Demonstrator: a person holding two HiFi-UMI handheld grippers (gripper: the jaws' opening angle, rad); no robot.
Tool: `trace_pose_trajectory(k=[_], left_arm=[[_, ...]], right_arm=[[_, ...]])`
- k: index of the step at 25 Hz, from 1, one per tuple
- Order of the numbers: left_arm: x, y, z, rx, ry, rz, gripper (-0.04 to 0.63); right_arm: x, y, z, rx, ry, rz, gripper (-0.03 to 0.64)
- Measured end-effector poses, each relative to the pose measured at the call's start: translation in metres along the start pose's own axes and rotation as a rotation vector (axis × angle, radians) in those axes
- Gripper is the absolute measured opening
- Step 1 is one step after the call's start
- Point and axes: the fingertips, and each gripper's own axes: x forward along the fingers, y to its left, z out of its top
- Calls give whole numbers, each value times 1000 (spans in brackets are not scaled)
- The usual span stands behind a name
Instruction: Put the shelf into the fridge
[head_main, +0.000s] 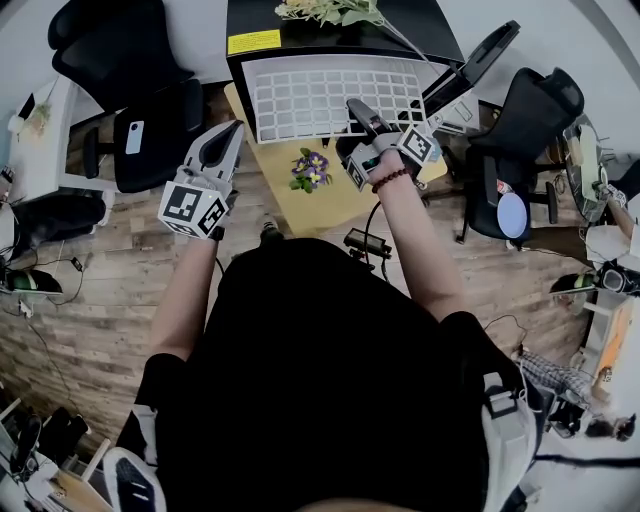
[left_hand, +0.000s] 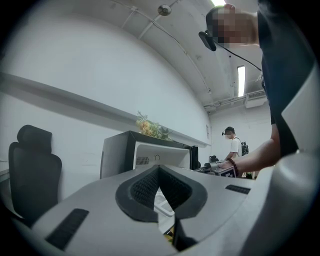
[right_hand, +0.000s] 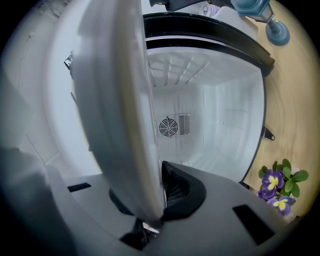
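The white grid shelf (head_main: 330, 95) is held level at the mouth of the open black fridge (head_main: 300, 35). My right gripper (head_main: 362, 112) is shut on the shelf's near right edge. In the right gripper view the shelf (right_hand: 120, 100) shows edge-on between the jaws of the right gripper (right_hand: 157, 172), with the fridge's white inside (right_hand: 210, 115) and its fan beyond. My left gripper (head_main: 234, 130) hangs shut just left of the shelf's near left corner, holding nothing. In its own view the left gripper (left_hand: 159, 170) points toward the fridge (left_hand: 120, 150).
The fridge door (head_main: 470, 65) stands open to the right. A pot of purple flowers (head_main: 311, 169) sits on the wooden board (head_main: 300, 205) in front of the fridge. Black office chairs stand at the left (head_main: 150, 100) and right (head_main: 525, 130). Another person (left_hand: 234, 145) stands far off.
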Motion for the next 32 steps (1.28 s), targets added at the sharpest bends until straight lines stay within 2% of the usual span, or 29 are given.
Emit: trace_pose_trajectory(k=[12,32], left_arm=[[5,-9,-1,3,-1,-31,18],[-7,-2,-6,4,1,-33,18]], right_arm=[[9,1,5,-47,-10,14,44],[30,5,18,-105,-46,6,43]])
